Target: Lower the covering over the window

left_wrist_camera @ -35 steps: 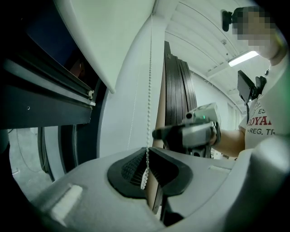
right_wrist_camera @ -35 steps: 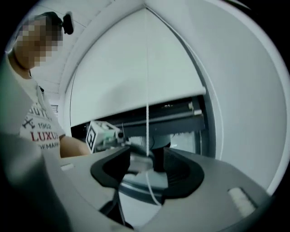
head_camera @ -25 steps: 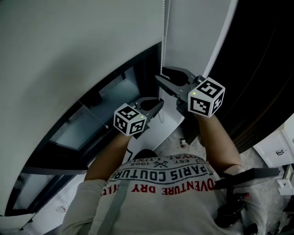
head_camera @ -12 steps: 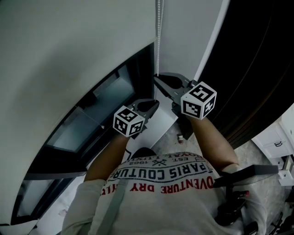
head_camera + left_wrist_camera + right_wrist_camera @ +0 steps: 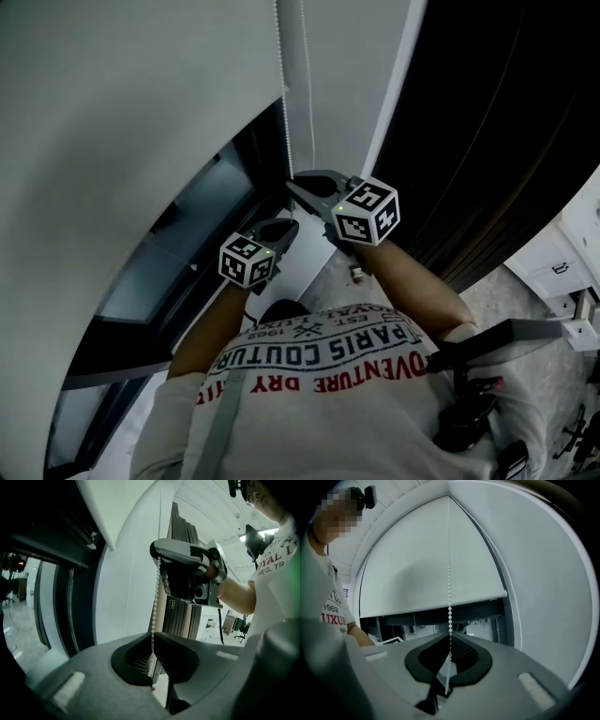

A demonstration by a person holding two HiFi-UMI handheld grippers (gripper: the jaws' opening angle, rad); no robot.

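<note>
Left hand-held gripper [image 5: 152,638]: jaws clenched on the bead chain [image 5: 449,573], the lower of the two grips. Right hand-held gripper [image 5: 449,638]: just above it on the same strand. Its jaws have just been closing, and they now pinch the beads between them. The chain runs straight up from both grips, beside the side edge of the roller blind [image 5: 417,569]. Blind: white, with its bottom rail partway down the window [image 5: 178,253]. Dark glass is exposed below the rail.

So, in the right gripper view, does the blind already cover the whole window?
No, the blind ends partway down, and the dark window shows uncovered below its bottom edge.
</note>
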